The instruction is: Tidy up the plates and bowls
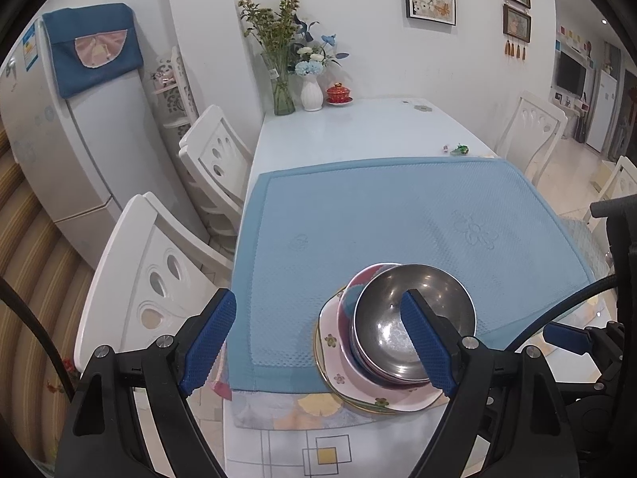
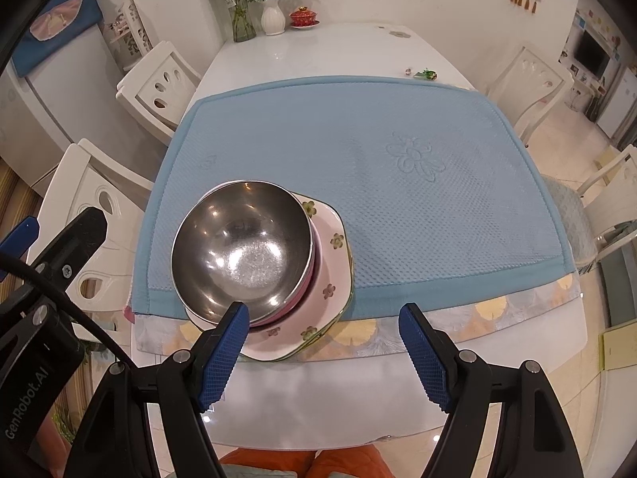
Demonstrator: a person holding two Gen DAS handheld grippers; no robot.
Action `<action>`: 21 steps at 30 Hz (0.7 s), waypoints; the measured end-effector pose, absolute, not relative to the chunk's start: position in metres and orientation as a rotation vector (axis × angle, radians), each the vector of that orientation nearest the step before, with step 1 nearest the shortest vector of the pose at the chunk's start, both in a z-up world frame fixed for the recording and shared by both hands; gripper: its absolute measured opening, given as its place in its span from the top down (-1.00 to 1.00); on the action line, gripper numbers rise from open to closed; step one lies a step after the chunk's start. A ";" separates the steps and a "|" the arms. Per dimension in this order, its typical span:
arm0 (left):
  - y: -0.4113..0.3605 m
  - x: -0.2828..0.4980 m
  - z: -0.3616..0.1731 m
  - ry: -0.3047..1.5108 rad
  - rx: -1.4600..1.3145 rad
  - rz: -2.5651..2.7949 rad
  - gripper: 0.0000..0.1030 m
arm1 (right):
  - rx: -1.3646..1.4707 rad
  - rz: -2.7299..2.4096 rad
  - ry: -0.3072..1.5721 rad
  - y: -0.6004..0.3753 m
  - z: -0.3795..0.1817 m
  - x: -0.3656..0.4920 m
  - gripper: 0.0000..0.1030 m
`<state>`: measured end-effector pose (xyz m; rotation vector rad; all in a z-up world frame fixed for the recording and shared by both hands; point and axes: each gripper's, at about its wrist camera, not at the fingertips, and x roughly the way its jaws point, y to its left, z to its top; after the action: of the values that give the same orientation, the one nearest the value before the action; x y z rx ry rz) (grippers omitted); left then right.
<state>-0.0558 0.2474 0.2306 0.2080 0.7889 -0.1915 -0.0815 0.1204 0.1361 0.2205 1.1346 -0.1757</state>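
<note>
looking through the left wrist view, the left gripper (image 1: 318, 344) is spread wide with nothing between its pads. the steel bowl (image 1: 414, 324) sits lower right of centre, nested in a pink bowl (image 1: 350, 306) on the floral plate (image 1: 338, 374), at the near edge of the blue mat (image 1: 398, 215). the right-hand finger overlaps the bowl's rim in frame — contact i cannot tell.

in the right wrist view, the right gripper (image 2: 324, 354) is likewise wide open and empty. the steel bowl (image 2: 243, 251) lies left of centre, just beyond its left-hand finger, so the stack is off to the side of both grippers; the left one looks nearer.
</note>
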 end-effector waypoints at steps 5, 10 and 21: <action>0.249 -0.051 0.225 0.806 0.212 -0.209 -0.62 | 0.221 -0.184 1.137 0.123 0.134 -0.078 -0.47; 0.252 -0.044 0.220 0.828 0.200 -0.226 -0.62 | 0.222 -0.194 1.144 0.126 0.131 -0.074 -0.47; 0.257 -0.028 0.211 0.869 0.195 -0.245 -0.62 | 0.216 -0.207 1.151 0.131 0.127 -0.062 -0.47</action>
<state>-0.0277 0.2569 0.2109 0.1954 0.8692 -0.2450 -0.0619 0.1314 0.1266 0.2163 1.1506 -0.2065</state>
